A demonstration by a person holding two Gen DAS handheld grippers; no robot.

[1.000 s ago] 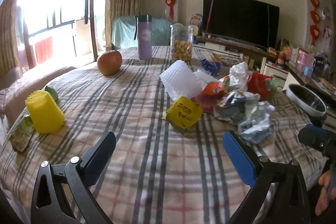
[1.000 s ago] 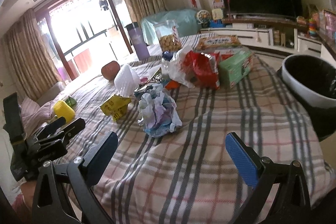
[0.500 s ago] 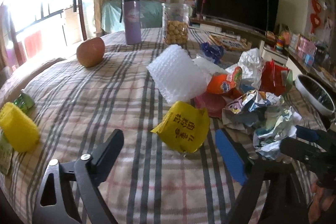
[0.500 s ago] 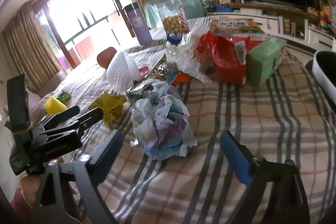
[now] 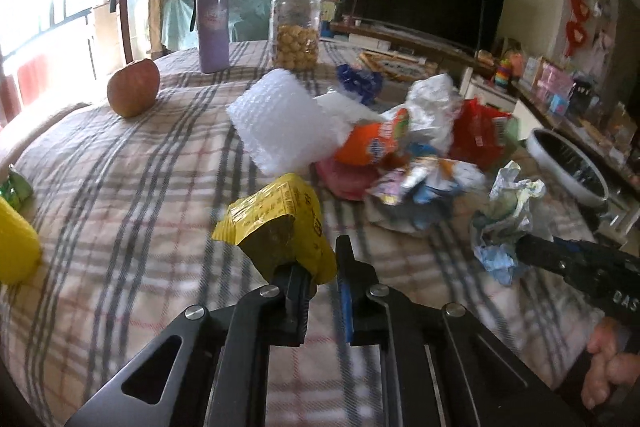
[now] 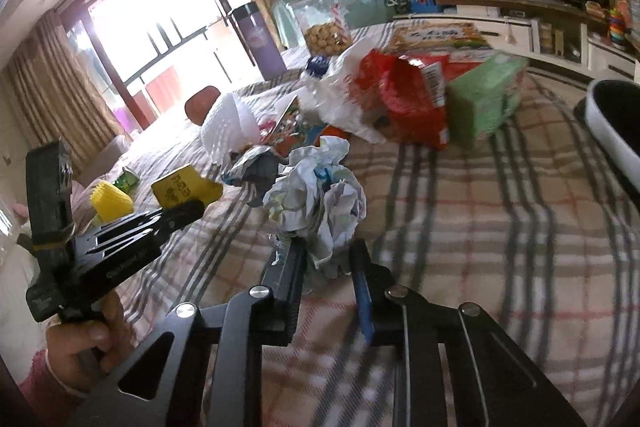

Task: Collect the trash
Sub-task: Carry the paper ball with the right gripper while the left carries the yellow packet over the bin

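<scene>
In the left wrist view, the left gripper [image 5: 324, 267] sits at lower centre with its 2 fingers pressed together on the lower edge of a crumpled yellow foil wrapper with dark printed characters [image 5: 280, 223], which stands up just above the black finger tips over the plaid grey-and-pink striped tablecloth [image 5: 120, 187]. From the right wrist view the same wrapper [image 6: 186, 187] shows at centre left, pinched at the tip of that tool, whose handle a hand [image 6: 86, 337] grips at lower left.

The right gripper [image 6: 328, 259] is at lower centre of its own view – its jaws are closing, and a crumpled ball of white paper and plastic film [image 6: 320, 199] sits between the fingers, the pads at its lower part. In the left wrist view this ball [image 5: 506, 223] lies at right of centre with the right tool's black tip against it.

Behind both, across the middle of the frames, lies a loose heap of trash: a white bubble-wrap roll [image 5: 280, 123], an orange snack packet [image 5: 372, 143], a red foil snack bag [image 6: 408, 99] and a white plastic bag [image 6: 340, 99]. A green box [image 6: 484, 95] stands just right of the red bag.

At far right – past the cloth's edge – is a round white-rimmed bin with a black liner [image 5: 568, 167]. An apple [image 5: 134, 87] rests at upper left, well apart from the heap.
</scene>
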